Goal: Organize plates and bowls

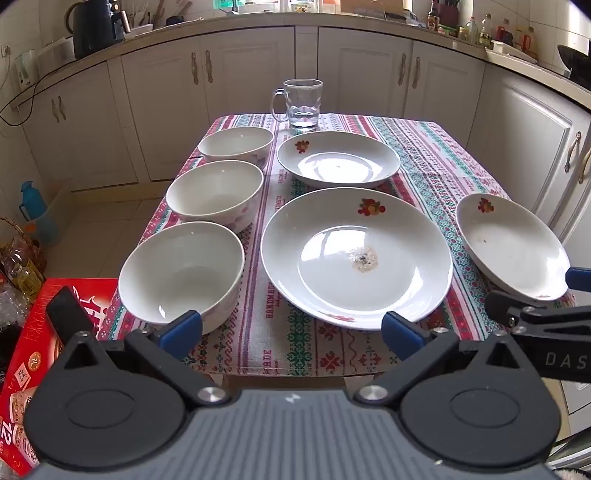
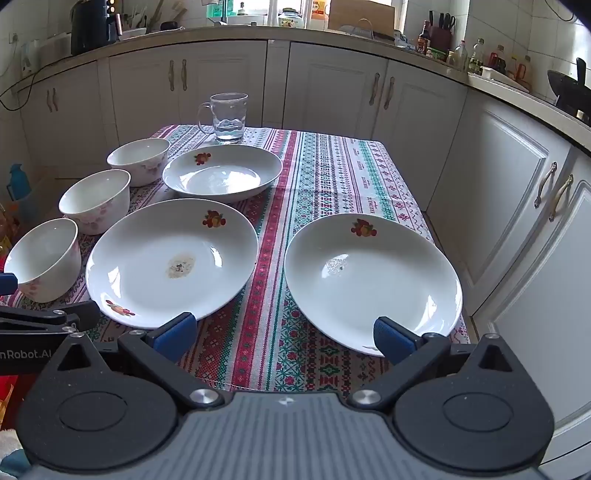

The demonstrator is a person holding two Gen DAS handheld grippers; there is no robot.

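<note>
Kitchen cabinets point(image 1: 166, 110) behind patterned tablecloth point(image 2: 321, 192); three bowls point(image 1: 218, 195) left, three plates point(image 1: 354, 254) right, glass mug point(image 1: 301, 103) at rear. Left gripper point(image 1: 291, 328) and right gripper point(image 2: 284, 332) spread wide, holding nothing.

Setting: home kitchen. White cabinets point(image 2: 332, 92) with curved handles run across the upper frame. Tabletop point(image 2: 314, 48) above carries a dark kettle point(image 1: 98, 27) upper left, bottles point(image 2: 476, 55) and a wok point(image 2: 569, 88) upper right.
</note>
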